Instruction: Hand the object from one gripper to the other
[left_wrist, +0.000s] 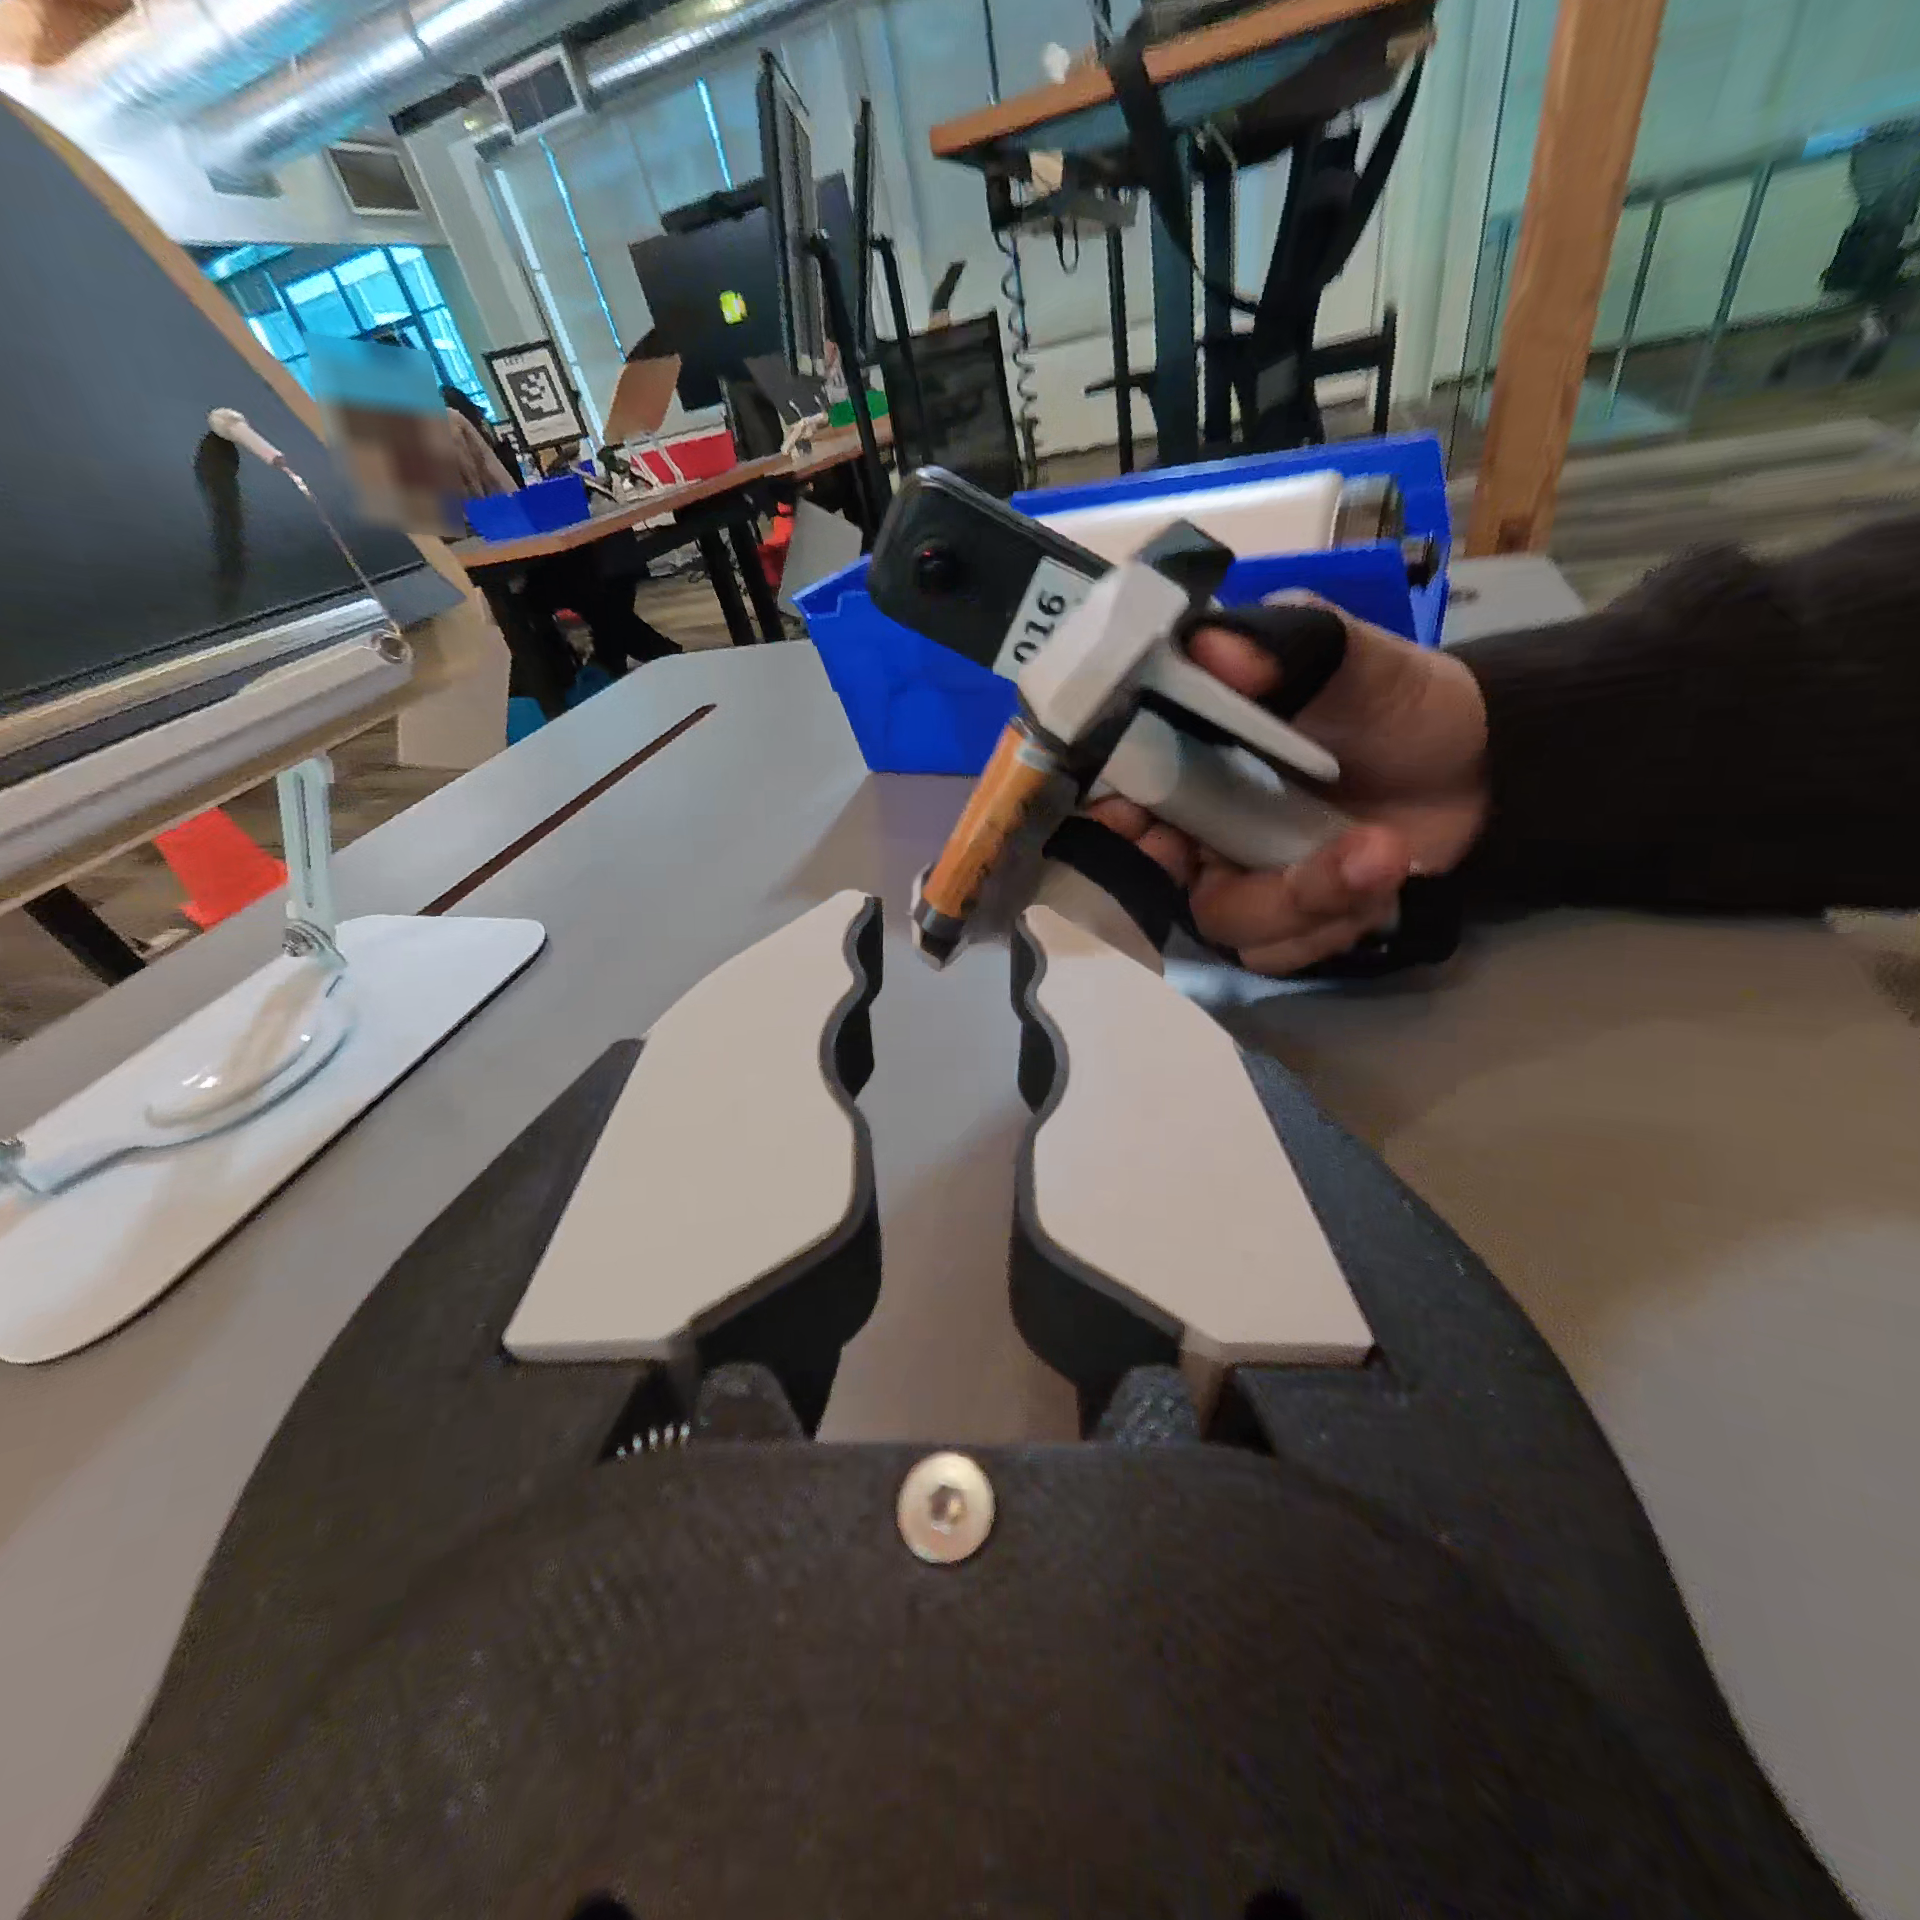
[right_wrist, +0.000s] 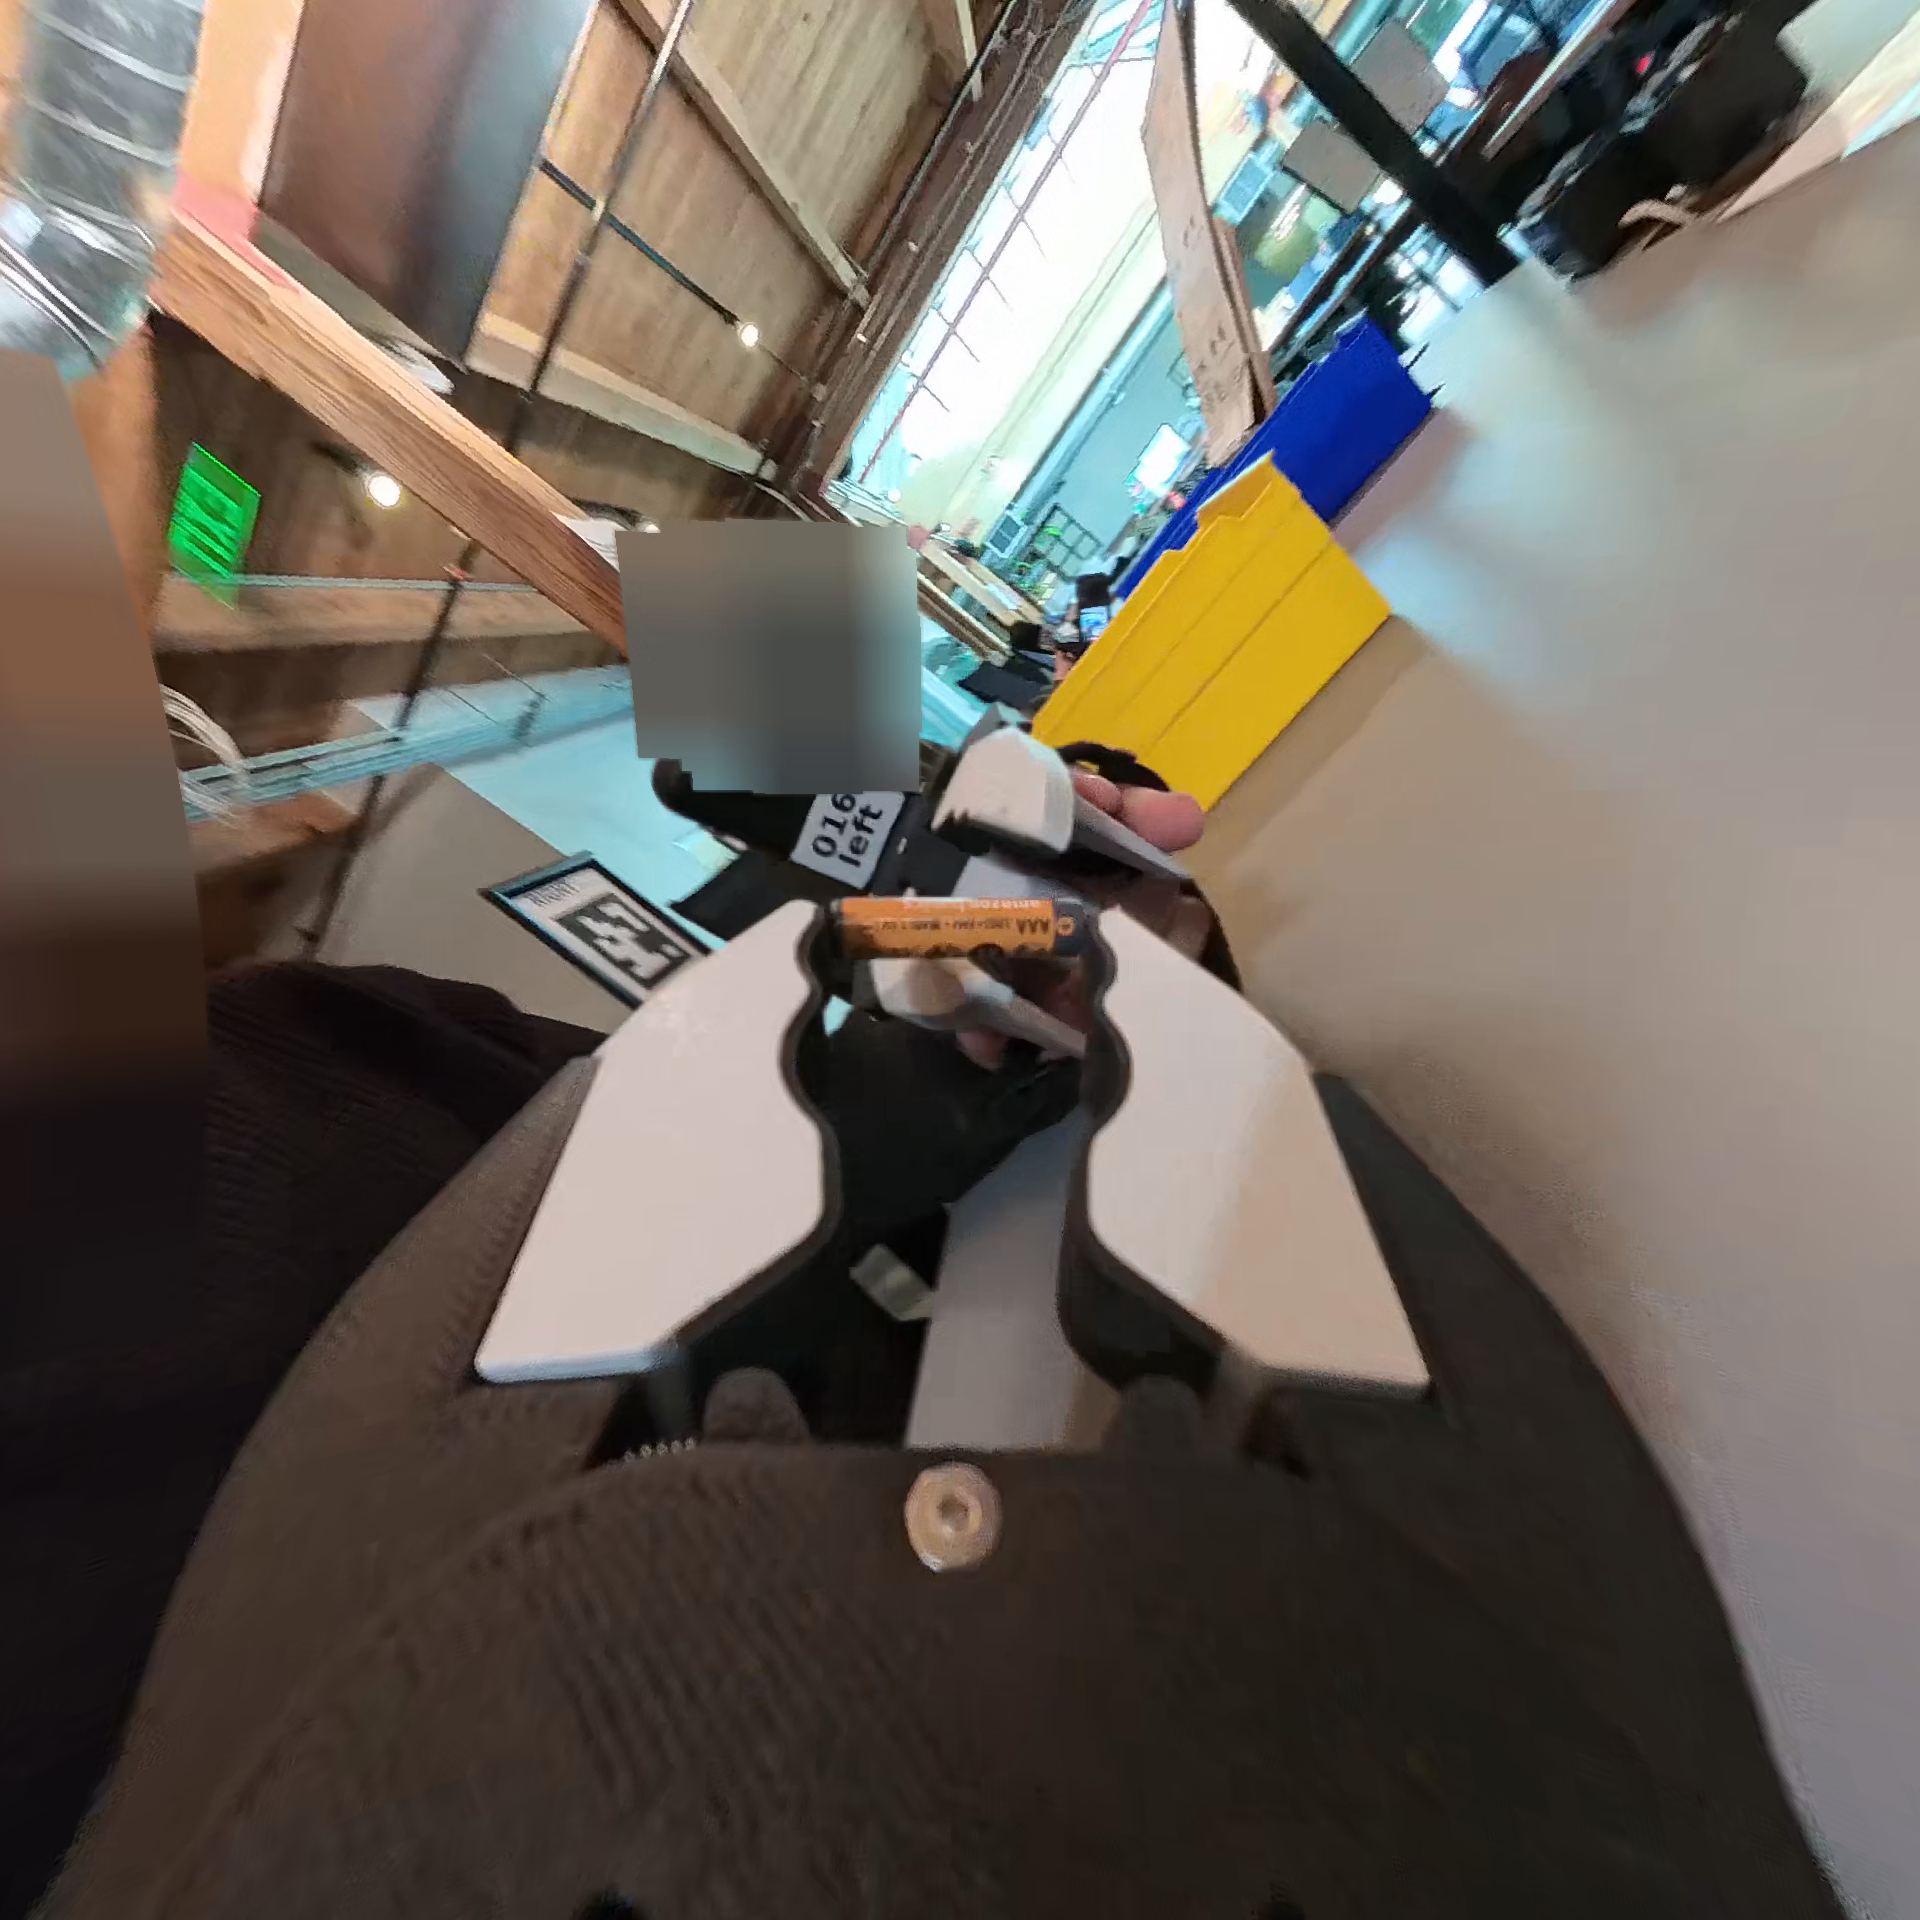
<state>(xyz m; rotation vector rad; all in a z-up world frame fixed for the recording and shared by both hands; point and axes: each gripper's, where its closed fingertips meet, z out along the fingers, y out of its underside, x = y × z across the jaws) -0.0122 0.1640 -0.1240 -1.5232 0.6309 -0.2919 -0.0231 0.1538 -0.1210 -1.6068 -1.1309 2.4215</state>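
We see a white stand base (left_wrist: 260, 1101) at far left on the grey table (left_wrist: 1558, 1195). Our left gripper (left_wrist: 945, 935) sits spread, nothing between its fingers, tips just short of the battery (left_wrist: 982, 831). That orange battery hangs tilted above the table, pinched by our right gripper (right_wrist: 956, 925); in the right wrist view it spans crosswise between the fingertips (right_wrist: 774, 940). A blue bin (left_wrist: 1330, 613) stands behind, and a gloved hand (left_wrist: 1351, 810) with dark sleeve holds the right tool.
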